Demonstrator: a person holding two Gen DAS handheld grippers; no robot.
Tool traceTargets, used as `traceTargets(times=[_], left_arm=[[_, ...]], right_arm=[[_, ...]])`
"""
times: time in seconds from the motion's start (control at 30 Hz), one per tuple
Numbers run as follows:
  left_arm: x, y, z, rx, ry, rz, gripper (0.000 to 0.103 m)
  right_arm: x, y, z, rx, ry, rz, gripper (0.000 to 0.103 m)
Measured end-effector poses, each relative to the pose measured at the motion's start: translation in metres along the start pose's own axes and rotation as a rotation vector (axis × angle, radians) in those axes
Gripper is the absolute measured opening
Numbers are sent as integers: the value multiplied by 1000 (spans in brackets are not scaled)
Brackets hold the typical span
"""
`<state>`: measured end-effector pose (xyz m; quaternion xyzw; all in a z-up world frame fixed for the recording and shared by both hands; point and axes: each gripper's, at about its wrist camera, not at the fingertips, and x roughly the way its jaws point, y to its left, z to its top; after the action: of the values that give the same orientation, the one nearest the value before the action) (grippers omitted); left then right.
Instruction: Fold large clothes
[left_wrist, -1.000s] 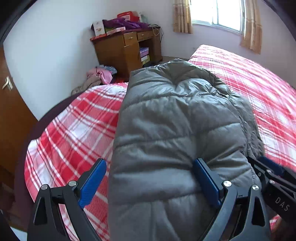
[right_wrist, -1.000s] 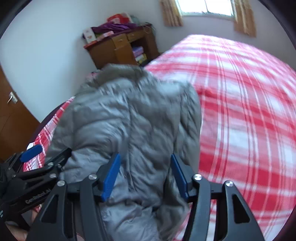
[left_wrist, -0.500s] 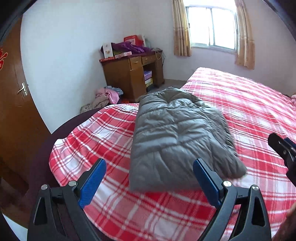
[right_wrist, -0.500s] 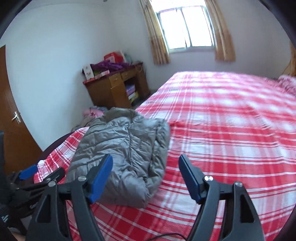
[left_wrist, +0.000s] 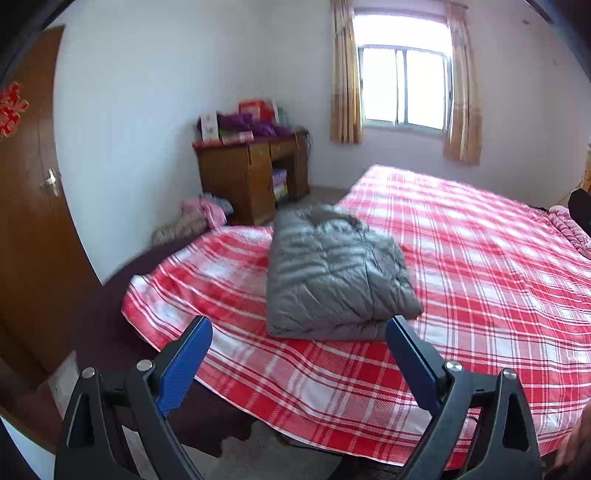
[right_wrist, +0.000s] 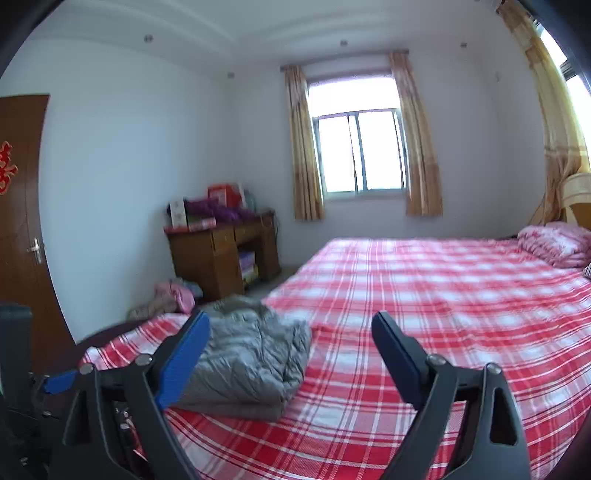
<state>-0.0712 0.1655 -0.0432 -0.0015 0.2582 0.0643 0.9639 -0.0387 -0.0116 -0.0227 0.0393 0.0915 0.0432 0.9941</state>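
A grey puffer jacket (left_wrist: 332, 273) lies folded into a compact bundle on the red-and-white plaid bed (left_wrist: 480, 258), near its left front corner. It also shows in the right wrist view (right_wrist: 251, 362). My left gripper (left_wrist: 299, 365) is open and empty, held back from the bed's edge with the jacket in front of it. My right gripper (right_wrist: 291, 362) is open and empty, raised above the bed, with the jacket behind its left finger. The left gripper (right_wrist: 55, 382) shows at the lower left of the right wrist view.
A wooden desk (left_wrist: 251, 173) with boxes and purple cloth stands against the far wall. A pile of pink clothes (left_wrist: 199, 218) lies on the floor beside it. A brown door (left_wrist: 33, 206) is at left. A pink quilt (right_wrist: 554, 243) lies at the bed's head.
Both grippers let go of the jacket and pulled back and up from it. The jacket now lies folded on the bed, farther away in both views.
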Motion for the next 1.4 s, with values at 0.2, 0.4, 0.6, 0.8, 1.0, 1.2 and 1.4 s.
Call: traceTargets(times=[0.2,0.4,0.6,0.8,1.0,1.2,1.4], left_arm=[[-39,5,-7,26,-106,47,96],[-54,7,-14,29,-132,11,96],[-62,-3,-14,64,-168,58,96],[-64,-1,-12,39,-168,64,96],[-69,-2,-11,38,-181,55,96],[-69,-2,-12,36,-177,51,96],[-69,0,-12,26,-181,56,96]], right_arm=[[-22,6,-3,10,-30,-12,101],[-27,11,-17,54,6,-8,101],[-35,20,-18,30,-16,-3,101],[-36,12,-21,64,-8,-2,101],[-37,9,-22,67,-4,-8,101],[-37,6,-20,69,-1,-4,101],[-36,8,-22,66,-1,-6,101]])
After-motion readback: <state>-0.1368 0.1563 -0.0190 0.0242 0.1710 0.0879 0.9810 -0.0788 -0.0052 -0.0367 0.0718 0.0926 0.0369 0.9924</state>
